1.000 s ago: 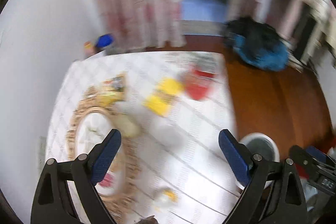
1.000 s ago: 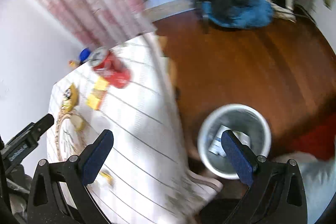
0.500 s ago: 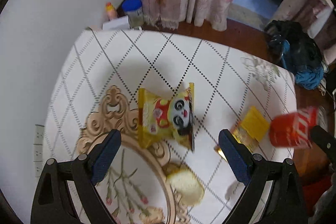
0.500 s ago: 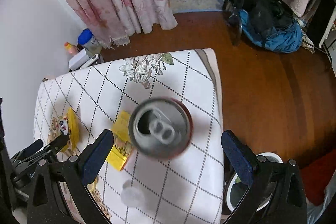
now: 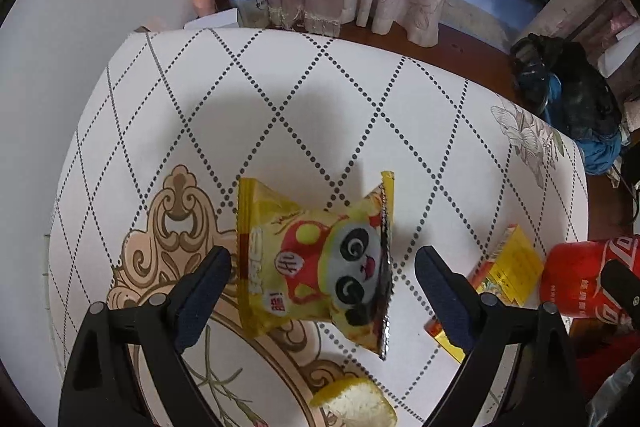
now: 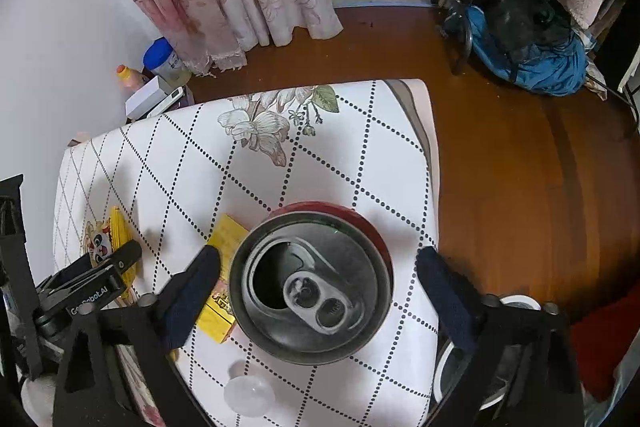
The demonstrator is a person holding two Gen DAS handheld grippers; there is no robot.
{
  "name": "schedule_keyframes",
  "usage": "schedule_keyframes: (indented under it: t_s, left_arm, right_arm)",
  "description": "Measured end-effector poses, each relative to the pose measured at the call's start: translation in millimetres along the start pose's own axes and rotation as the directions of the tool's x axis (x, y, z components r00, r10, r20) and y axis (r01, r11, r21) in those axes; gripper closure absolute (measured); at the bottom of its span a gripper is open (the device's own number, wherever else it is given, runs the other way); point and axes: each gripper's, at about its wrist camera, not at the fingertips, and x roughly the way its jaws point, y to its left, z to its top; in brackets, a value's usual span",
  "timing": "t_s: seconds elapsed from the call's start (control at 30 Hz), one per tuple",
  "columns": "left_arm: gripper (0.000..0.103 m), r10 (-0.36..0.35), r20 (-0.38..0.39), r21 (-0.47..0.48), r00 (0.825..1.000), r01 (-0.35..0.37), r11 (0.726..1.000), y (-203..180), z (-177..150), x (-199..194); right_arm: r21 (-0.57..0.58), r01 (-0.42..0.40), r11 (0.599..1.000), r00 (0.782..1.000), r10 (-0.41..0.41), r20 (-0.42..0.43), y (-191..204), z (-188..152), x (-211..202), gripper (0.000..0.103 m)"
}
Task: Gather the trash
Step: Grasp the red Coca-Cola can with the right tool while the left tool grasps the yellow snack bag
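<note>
Left wrist view showed left gripper (image 5: 322, 263) with fingers wide apart either side of one yellow panda snack packet (image 5: 316, 263) on table (image 5: 320, 99), not touching. One yellow box (image 5: 506, 273), partly hidden. Right gripper (image 6: 318, 293) likewise spread around one upright opened red can (image 6: 310, 281). One white bin (image 6: 468, 355) on floor, mostly hidden behind finger.
</note>
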Motion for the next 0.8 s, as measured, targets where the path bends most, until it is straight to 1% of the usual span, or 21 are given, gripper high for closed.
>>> schedule_keyframes:
  t_s: [0.03, 0.07, 0.1, 0.13, 0.17, 0.2, 0.3, 0.4, 0.5, 0.7, 0.8]
  left_arm:
    - [0.026, 0.009, 0.002, 0.001, 1.0, -0.009, 1.0, 0, -1, -1]
    - [0.029, 0.017, 0.005, 0.003, 1.0, -0.017, 1.0, 1, -2, -1]
    - [0.033, 0.019, 0.007, 0.006, 1.0, -0.019, 1.0, 2, 0, 0]
    - [0.038, 0.02, 0.011, 0.012, 1.0, -0.02, 1.0, 3, 0, -1]
    - [0.042, 0.017, 0.022, 0.015, 1.0, -0.017, 1.0, 3, -1, -2]
    - [0.048, 0.017, 0.035, 0.022, 0.999, -0.018, 1.0, 3, -1, -5]
    - [0.052, 0.038, 0.053, 0.048, 0.998, -0.04, 0.998, 1, -2, -10]
    - [0.053, 0.053, 0.073, 0.058, 0.996, -0.058, 0.997, 2, -3, -15]
    - [0.053, 0.048, 0.095, 0.057, 0.994, -0.054, 0.997, 4, -5, -25]
    - [0.053, 0.036, 0.188, 0.072, 0.981, -0.051, 0.996, 0, -21, -72]
    - [0.053, 0.021, 0.241, 0.083, 0.97, -0.042, 0.996, -5, -33, -102]
  right_arm:
    - [-0.002, -0.003, 1.0, 1.0, 0.003, -0.004, 1, 0, 1, 0.017]
    - [-0.005, -0.005, 1.0, 1.0, 0.005, -0.008, 2, 0, 2, 0.023]
    - [-0.007, -0.006, 1.0, 1.0, 0.006, -0.01, 2, -1, 2, 0.027]
    - [-0.01, -0.006, 1.0, 1.0, 0.006, -0.013, 3, 0, 3, 0.034]
    - [-0.012, -0.005, 1.0, 1.0, 0.005, -0.014, 4, -1, 3, 0.037]
    - [-0.017, -0.002, 1.0, 1.0, 0.002, -0.013, 5, 0, 3, 0.037]
    - [-0.025, -0.003, 1.0, 1.0, 0.003, -0.007, 7, -2, 1, 0.037]
    - [-0.028, -0.005, 1.0, 1.0, 0.005, 0.009, 8, -3, -6, 0.037]
    - [-0.038, -0.01, 0.999, 1.0, 0.011, 0.029, 11, -5, -16, 0.037]
    - [-0.068, -0.023, 0.997, 0.996, 0.028, 0.085, 16, -19, -50, 0.037]
    - [-0.069, -0.038, 0.997, 0.993, 0.045, 0.111, 13, -29, -70, 0.037]
